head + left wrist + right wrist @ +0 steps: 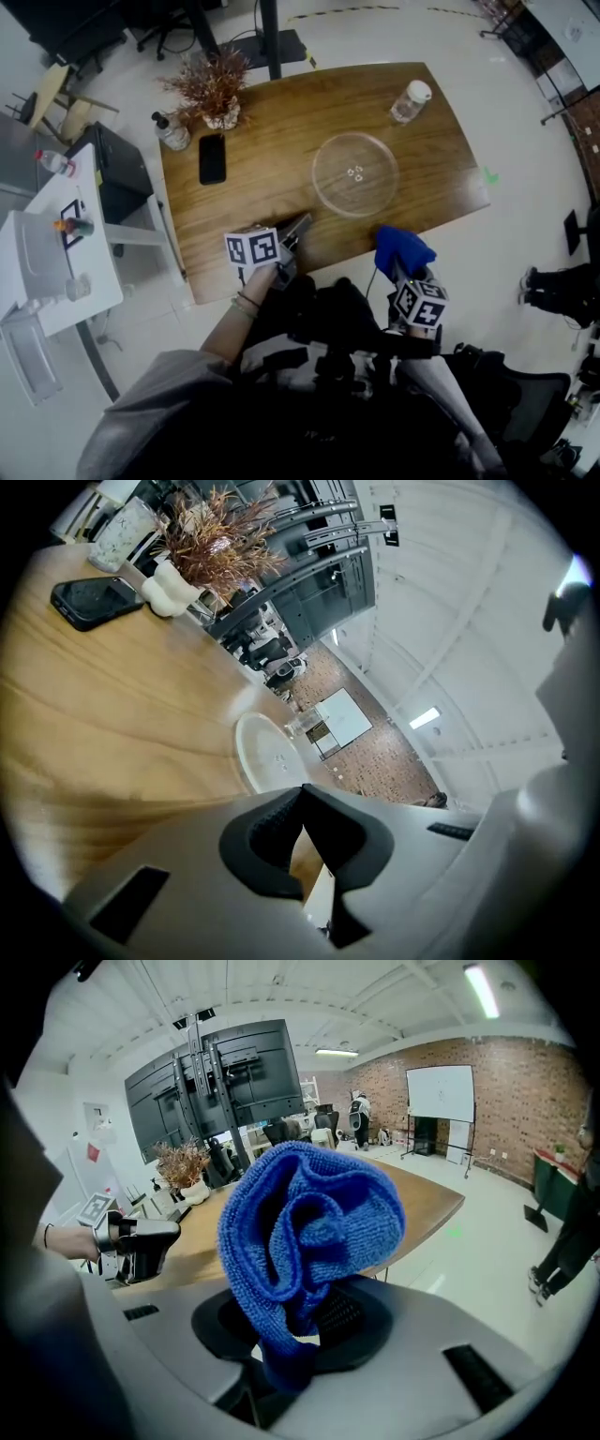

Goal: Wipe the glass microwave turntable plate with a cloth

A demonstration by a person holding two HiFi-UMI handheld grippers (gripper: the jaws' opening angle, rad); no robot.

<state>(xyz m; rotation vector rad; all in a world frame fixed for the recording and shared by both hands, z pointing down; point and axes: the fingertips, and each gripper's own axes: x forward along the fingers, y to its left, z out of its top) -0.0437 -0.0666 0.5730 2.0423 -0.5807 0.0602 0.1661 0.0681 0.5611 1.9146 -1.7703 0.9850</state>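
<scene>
My head camera looks steeply down on the wooden table (272, 178) from above its near edge, high enough to take in the whole top. The camera on my left claw (300, 225) sits low over that near edge, tilted, facing along the top toward the dried plant (220, 546) at the far side. The camera on my right claw (403, 270) hangs off the table's near corner, looking back across it past the blue cloth (305, 1232) close before the lens. All three views share the table top and the plant.

From the near edge of the table (272, 220) the bare wood gives open way to the glass plate (355, 174), with the phone (212, 158) well left and the bottle (410, 101) beyond it.
</scene>
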